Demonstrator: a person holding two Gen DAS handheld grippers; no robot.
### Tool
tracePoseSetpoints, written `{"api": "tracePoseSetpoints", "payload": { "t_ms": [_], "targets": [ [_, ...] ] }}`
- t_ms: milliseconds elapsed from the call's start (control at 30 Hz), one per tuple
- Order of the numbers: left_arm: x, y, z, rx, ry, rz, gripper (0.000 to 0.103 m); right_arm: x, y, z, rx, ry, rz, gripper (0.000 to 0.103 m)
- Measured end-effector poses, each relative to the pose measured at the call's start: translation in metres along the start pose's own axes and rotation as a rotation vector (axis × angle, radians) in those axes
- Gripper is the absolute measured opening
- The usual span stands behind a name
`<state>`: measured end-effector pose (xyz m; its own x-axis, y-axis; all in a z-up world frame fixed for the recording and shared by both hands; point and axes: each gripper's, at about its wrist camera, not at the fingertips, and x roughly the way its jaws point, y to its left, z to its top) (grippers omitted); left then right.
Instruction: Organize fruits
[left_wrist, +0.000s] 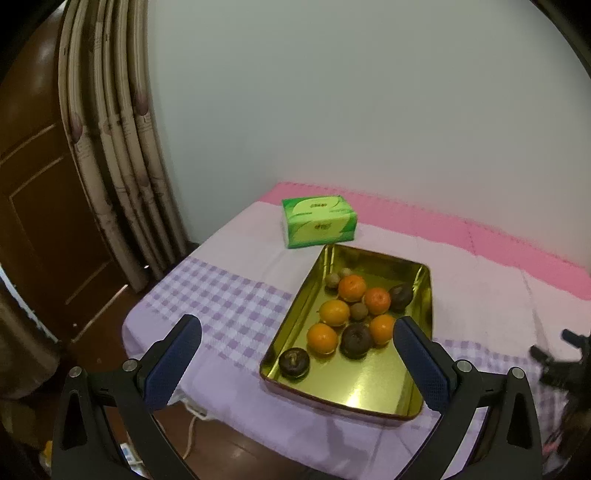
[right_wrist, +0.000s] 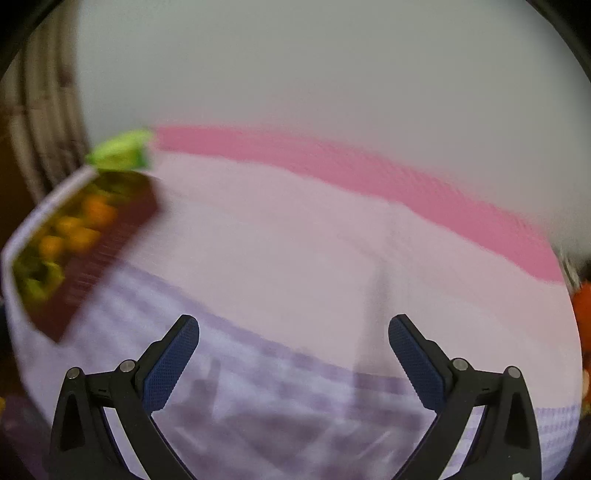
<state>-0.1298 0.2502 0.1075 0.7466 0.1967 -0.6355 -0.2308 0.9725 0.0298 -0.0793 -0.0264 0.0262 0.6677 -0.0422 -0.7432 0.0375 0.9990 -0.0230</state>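
Fruits lie together in a gold metal tray (left_wrist: 373, 397), which sits on a bed covered with a lilac checked and pale pink sheet (left_wrist: 229, 306); we go from the biggest things down. Behind the bed rises a plain pale wall (left_wrist: 369, 92), and to its left hang beige patterned curtains (left_wrist: 122, 147) beside a dark wooden door (left_wrist: 40, 221). A pink band (left_wrist: 480, 229) runs along the far edge of the bed against the wall. Just beyond the tray's far end stands a green tissue box (left_wrist: 318, 220), close to the tray but apart from it.

Inside the tray we count five oranges, one of them nearest us (left_wrist: 322, 338), with three dark purple round fruits among them (one sits alone at the near left corner (left_wrist: 294, 362)) and a few small brownish fruits (left_wrist: 357, 311) whose kind we cannot tell. The near right part of the tray floor is bare.

Our left gripper (left_wrist: 297, 341) hangs above the bed's near edge, jaws spread wide and holding nothing, its blue pads (left_wrist: 173, 365) framing the tray's near half. Our right gripper (right_wrist: 293, 341) is likewise spread wide with nothing between its jaws, over bare sheet; its view is heavily blurred, with the tray (right_wrist: 107, 254) far off at the left.
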Motion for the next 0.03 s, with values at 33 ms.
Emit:
{"api": "tracePoseSetpoints", "payload": {
  "t_ms": [33],
  "targets": [
    [0.0015, -0.0017, 0.0, 0.011, 0.01, 0.011, 0.103, 0.011, -0.0173, -0.0024, 0.014, 0.03, -0.025, 0.102]
  ]
}}
